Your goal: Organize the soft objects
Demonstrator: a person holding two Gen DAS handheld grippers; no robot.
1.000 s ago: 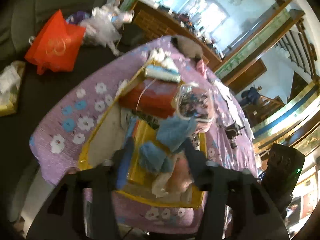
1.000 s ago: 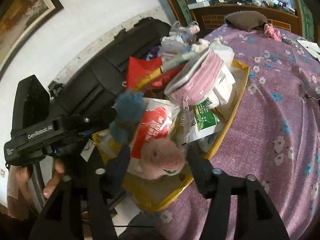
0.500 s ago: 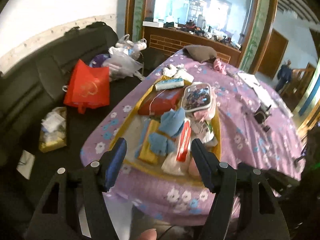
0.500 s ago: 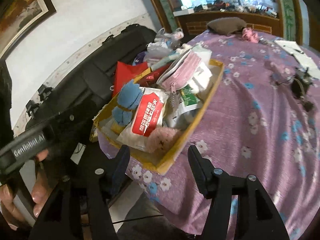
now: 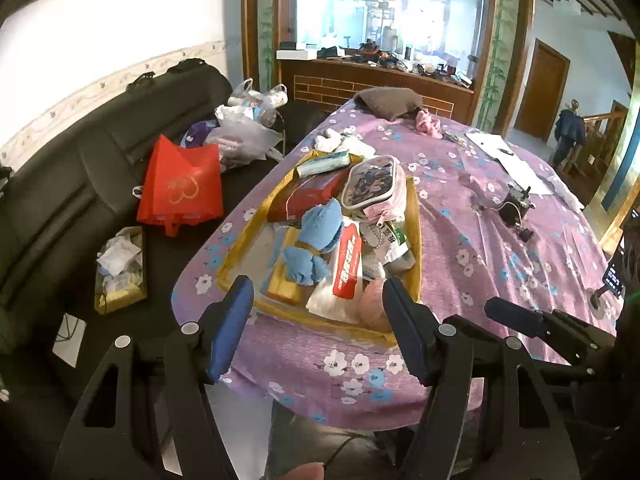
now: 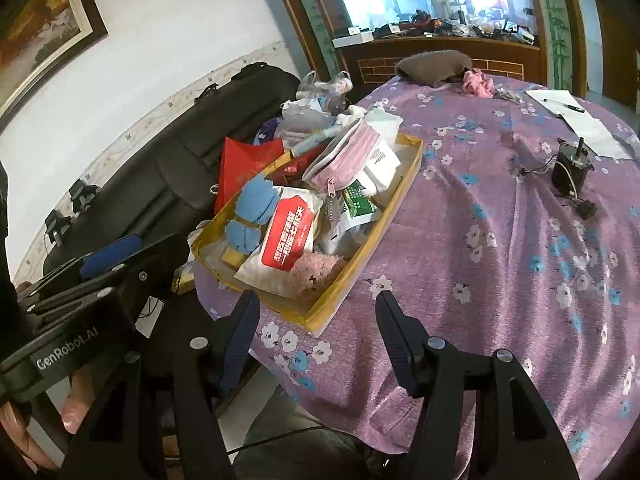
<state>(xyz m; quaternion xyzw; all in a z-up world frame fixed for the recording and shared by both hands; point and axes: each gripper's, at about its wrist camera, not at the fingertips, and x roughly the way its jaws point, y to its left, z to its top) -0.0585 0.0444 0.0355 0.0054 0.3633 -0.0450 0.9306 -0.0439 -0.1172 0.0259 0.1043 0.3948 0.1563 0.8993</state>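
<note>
Hand-held grippers, left point(image 5: 318, 312) and right point(image 6: 318, 320), both spread apart, empty; cluttered yellow tray point(image 6: 362, 264) just ahead.

i see a round table point(image 5: 480, 264) under a purple floral cloth point(image 6: 500, 264). on it near the left edge sits a yellow tray point(image 5: 236, 252) piled with soft stuff. far end: a grey-brown cushion point(image 5: 388, 101), a pink rag point(image 5: 428, 122) beside it, white papers point(image 5: 508, 160). right of the tray, well apart, a small black motor, i think point(image 6: 569, 172).
</note>
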